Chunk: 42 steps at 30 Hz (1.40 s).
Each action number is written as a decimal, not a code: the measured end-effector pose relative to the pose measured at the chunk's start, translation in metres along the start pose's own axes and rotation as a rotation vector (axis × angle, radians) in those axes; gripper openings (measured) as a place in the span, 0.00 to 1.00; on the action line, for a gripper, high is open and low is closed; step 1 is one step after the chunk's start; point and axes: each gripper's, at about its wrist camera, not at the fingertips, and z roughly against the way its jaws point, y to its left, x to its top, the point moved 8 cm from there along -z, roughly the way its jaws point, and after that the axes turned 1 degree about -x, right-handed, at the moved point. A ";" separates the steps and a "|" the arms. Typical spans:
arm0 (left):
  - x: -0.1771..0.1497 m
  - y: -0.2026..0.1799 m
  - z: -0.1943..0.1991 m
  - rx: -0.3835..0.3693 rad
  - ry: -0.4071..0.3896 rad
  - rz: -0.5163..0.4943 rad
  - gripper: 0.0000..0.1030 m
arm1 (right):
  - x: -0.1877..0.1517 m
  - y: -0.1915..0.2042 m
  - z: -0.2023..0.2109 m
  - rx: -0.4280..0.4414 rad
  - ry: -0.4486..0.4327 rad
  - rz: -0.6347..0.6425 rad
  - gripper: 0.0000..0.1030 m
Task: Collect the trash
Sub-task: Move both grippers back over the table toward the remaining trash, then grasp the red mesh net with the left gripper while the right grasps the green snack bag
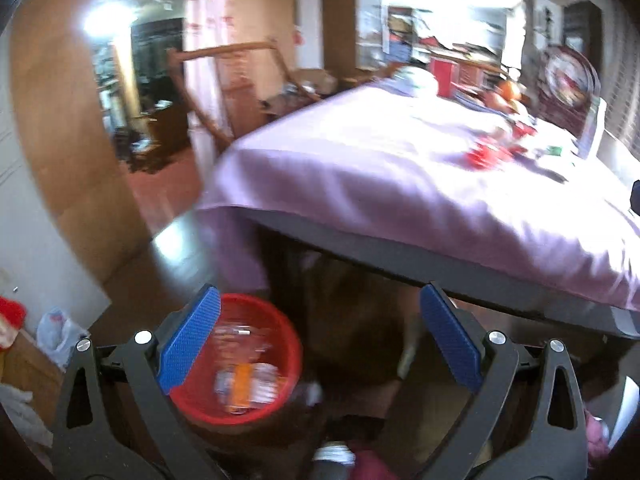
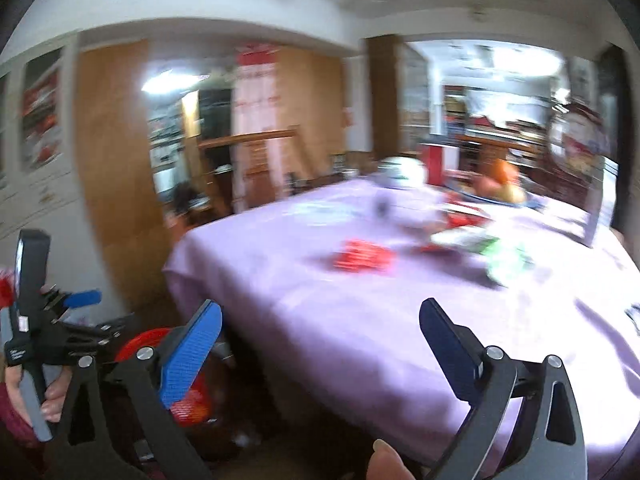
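Below the table edge, left gripper (image 1: pixel 320 344) hangs jaws spread wide, nothing between the blue pads. Round red plastic bin (image 1: pixel 244 360) sits on the floor under and just beside its left finger, with blurred wrappers and an orange-striped packet inside. Right gripper (image 2: pixel 320 356) is over the lilac-clothed table (image 2: pixel 360 300), jaws also spread, empty. Red crumpled wrapper (image 2: pixel 362 256) lies mid-table; white-green wrappers (image 2: pixel 500 256) sit right of it, apart. Fruit plate (image 2: pixel 500 196) at the far end. Both views motion-blurred; finer detail unreadable.
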 end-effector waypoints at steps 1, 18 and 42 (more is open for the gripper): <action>0.004 -0.013 -0.006 -0.015 0.010 -0.014 0.94 | -0.003 -0.022 0.003 -0.028 0.001 -0.031 0.94; 0.142 -0.211 -0.149 -0.121 0.071 -0.307 0.94 | -0.037 -0.179 -0.026 -0.233 0.072 -0.223 0.95; 0.133 -0.219 -0.213 -0.245 0.308 -0.230 0.94 | 0.027 -0.211 -0.226 -0.117 0.423 0.121 0.95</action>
